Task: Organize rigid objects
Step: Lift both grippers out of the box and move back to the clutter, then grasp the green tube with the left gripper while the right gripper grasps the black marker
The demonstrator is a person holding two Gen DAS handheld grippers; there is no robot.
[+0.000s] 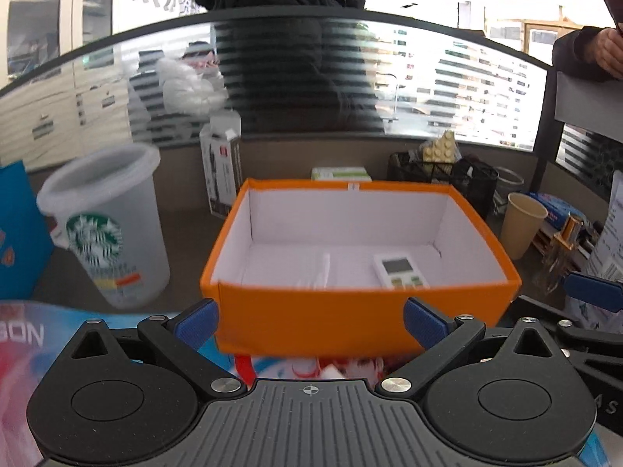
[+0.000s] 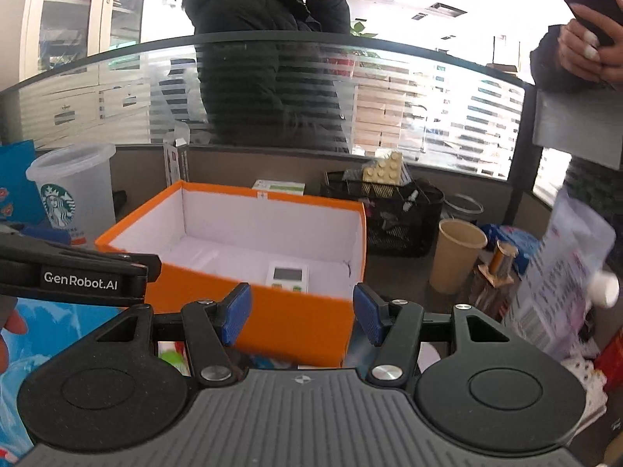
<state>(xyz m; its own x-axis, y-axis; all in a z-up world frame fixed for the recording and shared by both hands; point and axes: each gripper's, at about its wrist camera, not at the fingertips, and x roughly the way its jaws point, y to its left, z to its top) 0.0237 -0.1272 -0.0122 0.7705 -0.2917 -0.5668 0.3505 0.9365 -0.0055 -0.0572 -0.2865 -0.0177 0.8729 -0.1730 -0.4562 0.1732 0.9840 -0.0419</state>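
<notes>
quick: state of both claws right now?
Left claw: open, holding nothing, in front of the orange box.
Right claw: open, holding nothing.

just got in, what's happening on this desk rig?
A person holds both grippers open and empty in front of an open orange cardboard box with a white lining. The left gripper faces its front wall; the right gripper faces its right front corner. Inside the box lie a small white device with a screen and a pale flat item, too blurred to identify. Neither gripper holds anything.
</notes>
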